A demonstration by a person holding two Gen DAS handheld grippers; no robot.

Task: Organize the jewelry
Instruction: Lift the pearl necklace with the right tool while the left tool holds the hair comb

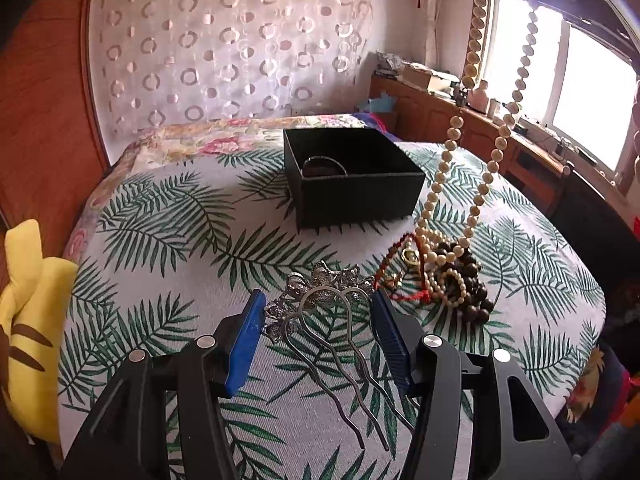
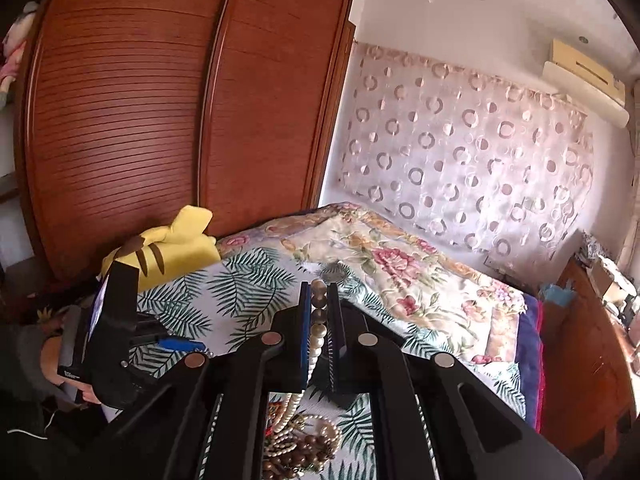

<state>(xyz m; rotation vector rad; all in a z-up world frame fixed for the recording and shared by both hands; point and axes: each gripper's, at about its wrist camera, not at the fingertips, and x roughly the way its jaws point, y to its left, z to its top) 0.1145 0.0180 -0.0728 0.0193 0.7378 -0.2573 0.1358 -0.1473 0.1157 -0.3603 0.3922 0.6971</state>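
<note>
My left gripper (image 1: 318,300) is open and low over the bed, its fingers on either side of a silver flower hair comb (image 1: 320,304) that lies on the leaf-print cover. A black open box (image 1: 352,178) with a dark bangle (image 1: 322,166) inside stands further back. To the right lies a pile of pearl, dark wooden bead and red cord jewelry (image 1: 440,272). A cream pearl necklace (image 1: 480,128) hangs up from the pile. My right gripper (image 2: 319,292) is shut on the pearl necklace (image 2: 319,320) and holds it raised above the pile (image 2: 304,444).
A yellow plush toy (image 1: 28,320) lies at the bed's left edge, beside a wooden wardrobe (image 2: 160,100). A floral quilt (image 2: 400,264) covers the far end of the bed. A wooden sideboard (image 1: 460,120) with clutter runs under the window on the right.
</note>
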